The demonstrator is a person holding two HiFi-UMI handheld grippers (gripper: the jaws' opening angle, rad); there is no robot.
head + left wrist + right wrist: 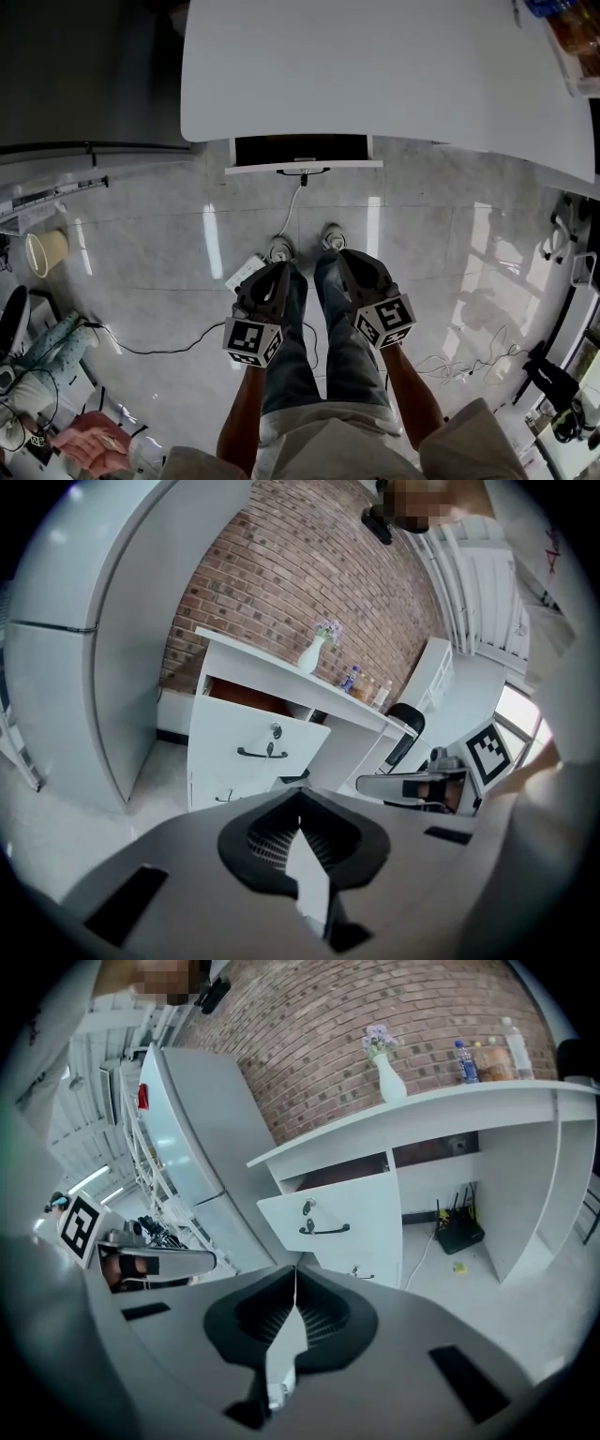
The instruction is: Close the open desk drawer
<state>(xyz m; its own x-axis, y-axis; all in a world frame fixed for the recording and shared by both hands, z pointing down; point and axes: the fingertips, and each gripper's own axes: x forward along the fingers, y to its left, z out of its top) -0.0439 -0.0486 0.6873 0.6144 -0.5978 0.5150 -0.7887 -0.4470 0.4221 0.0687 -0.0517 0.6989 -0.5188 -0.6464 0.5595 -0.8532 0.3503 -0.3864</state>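
The white desk has its top drawer pulled out, showing a dark inside and a black handle on its front. Both grippers hang low in front of the person's legs, well short of the drawer. My left gripper is shut and empty, and so is my right gripper. The left gripper view has the open drawer and its handle beyond the closed jaws of the left gripper. In the right gripper view the drawer and handle lie ahead of the right gripper.
A white cable and power strip lie on the tiled floor between the person's feet and the desk. A second drawer sits below the open one. A tall white fridge stands left of the desk. A vase and bottles stand on top, and a router sits underneath.
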